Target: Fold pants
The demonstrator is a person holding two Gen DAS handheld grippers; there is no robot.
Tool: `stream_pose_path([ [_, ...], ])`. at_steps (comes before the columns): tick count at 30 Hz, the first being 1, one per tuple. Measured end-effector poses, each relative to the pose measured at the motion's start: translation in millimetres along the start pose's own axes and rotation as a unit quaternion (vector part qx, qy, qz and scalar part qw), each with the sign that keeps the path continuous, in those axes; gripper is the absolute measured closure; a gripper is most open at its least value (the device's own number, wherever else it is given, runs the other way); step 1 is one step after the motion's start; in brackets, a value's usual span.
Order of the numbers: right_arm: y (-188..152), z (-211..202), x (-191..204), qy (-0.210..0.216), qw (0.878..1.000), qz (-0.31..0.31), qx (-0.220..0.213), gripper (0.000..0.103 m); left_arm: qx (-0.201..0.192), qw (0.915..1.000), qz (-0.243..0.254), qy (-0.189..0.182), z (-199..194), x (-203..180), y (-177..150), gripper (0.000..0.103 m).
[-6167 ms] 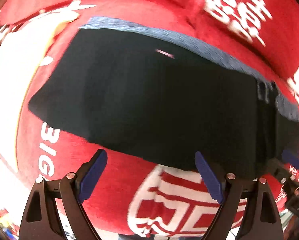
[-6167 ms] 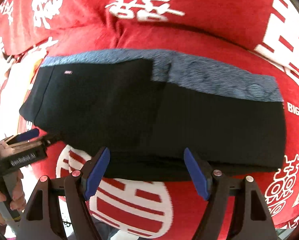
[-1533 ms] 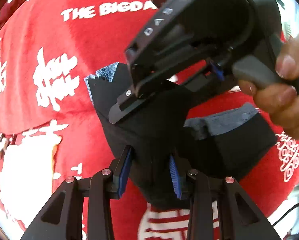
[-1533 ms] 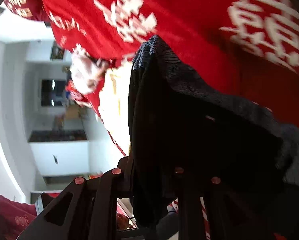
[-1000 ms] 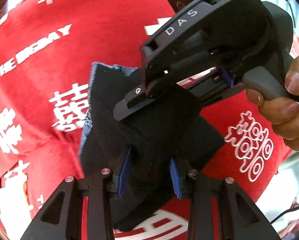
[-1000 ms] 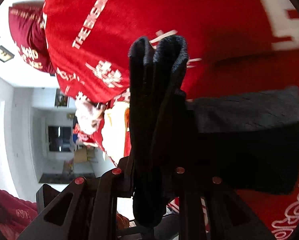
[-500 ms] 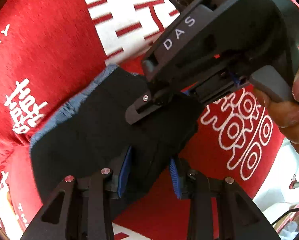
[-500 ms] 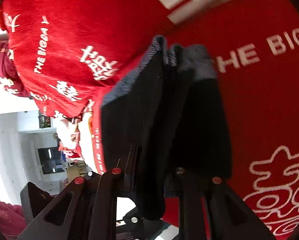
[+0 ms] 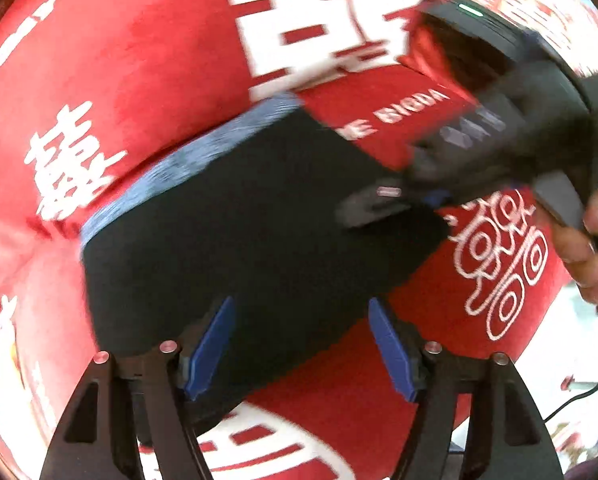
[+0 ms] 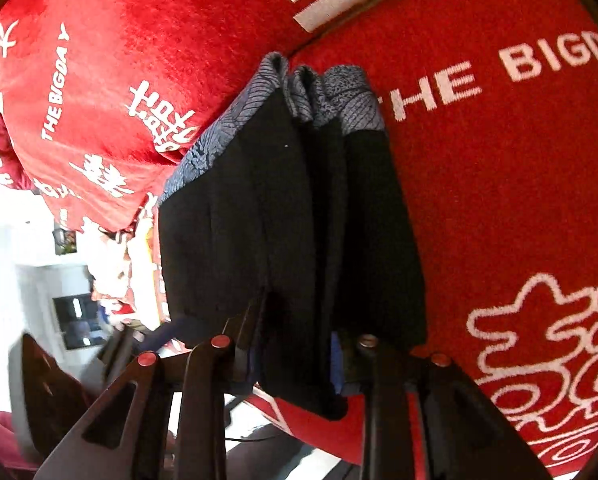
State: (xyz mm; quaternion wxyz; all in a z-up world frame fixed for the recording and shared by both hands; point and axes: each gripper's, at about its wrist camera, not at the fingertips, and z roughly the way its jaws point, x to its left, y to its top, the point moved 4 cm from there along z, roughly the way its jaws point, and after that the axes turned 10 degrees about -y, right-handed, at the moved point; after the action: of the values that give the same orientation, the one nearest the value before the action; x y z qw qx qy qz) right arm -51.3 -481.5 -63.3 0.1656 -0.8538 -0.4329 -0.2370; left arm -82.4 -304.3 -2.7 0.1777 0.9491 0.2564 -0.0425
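Black pants [image 9: 235,232] with a blue-grey waistband [image 9: 187,160], folded into a thick stack, lying mid-frame on a red blanket [image 9: 139,60] printed with white characters. Left gripper [image 9: 299,344] at the bottom of its view, blue pads [image 9: 209,350] spread and opening, near edge of the pants between them, unpressed. Right gripper [image 10: 295,356] low in its own view, jaws easing open, folded layers still bunched between them, hand [image 9: 587,248] on the handle at right.
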Motion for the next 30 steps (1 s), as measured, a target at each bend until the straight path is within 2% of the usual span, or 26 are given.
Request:
stream_pose_path([
  [4, -6.2, -5.9, -1.6, -0.036, 0.999, -0.025, -0.013, 0.071, 0.014, 0.9945, -0.096, 0.039, -5.8, 50.9, -8.9, 0.032],
  [8, -11.7, -12.4, -3.3, -0.065, 0.997, -0.026, -0.02, 0.066, 0.039, 0.979, -0.186, 0.074, 4.8, 88.7, -20.1, 0.032],
  [9, -12.6, -13.8, -7.0, -0.075, 0.997, -0.024, -0.021, 0.063, 0.042, 0.976, -0.2, 0.077, 7.0, 93.7, -20.7, 0.031],
  [10, -14.1, -16.1, -9.3, -0.084, 0.996, -0.021, -0.021, 0.059, 0.047, 0.974, -0.209, 0.075, 11.7, 96.3, -21.3, 0.023],
  [12, -19.9, -21.2, -17.3, -0.096, 0.995, -0.002, -0.013, 0.049, 0.05, 0.9711, -0.216, 0.089, 18.6, 96.7, -21.8, 0.02],
  [13, -23.0, -22.8, -22.1, -0.102, 0.995, 0.006, -0.007, 0.048, 0.052, 0.9703, -0.217, 0.094, 20.1, 95.6, -21.7, 0.016],
  [18, -29.1, -31.7, -26.1, -0.112, 0.993, 0.018, -0.006, 0.048, 0.051, 0.9665, -0.227, 0.108, 25.0, 92.8, -21.9, 0.011],
  [21, -28.3, -40.3, -23.0, -0.124, 0.992, 0.015, -0.019, 0.048, 0.052, 0.9635, -0.235, 0.117, 24.8, 95.9, -22.7, 0.003],
  [26, -20.8, -49.6, -5.6, -0.148, 0.988, -0.023, -0.048, 0.048, 0.054, 0.9619, -0.242, 0.115, 26.0, 98.5, -23.9, 0.002],
  [30, -16.6, -41.6, 9.2, -0.153, 0.986, -0.05, -0.046, 0.048, 0.054, 0.9596, -0.247, 0.122, 27.7, 99.1, -24.2, 0.002],
])
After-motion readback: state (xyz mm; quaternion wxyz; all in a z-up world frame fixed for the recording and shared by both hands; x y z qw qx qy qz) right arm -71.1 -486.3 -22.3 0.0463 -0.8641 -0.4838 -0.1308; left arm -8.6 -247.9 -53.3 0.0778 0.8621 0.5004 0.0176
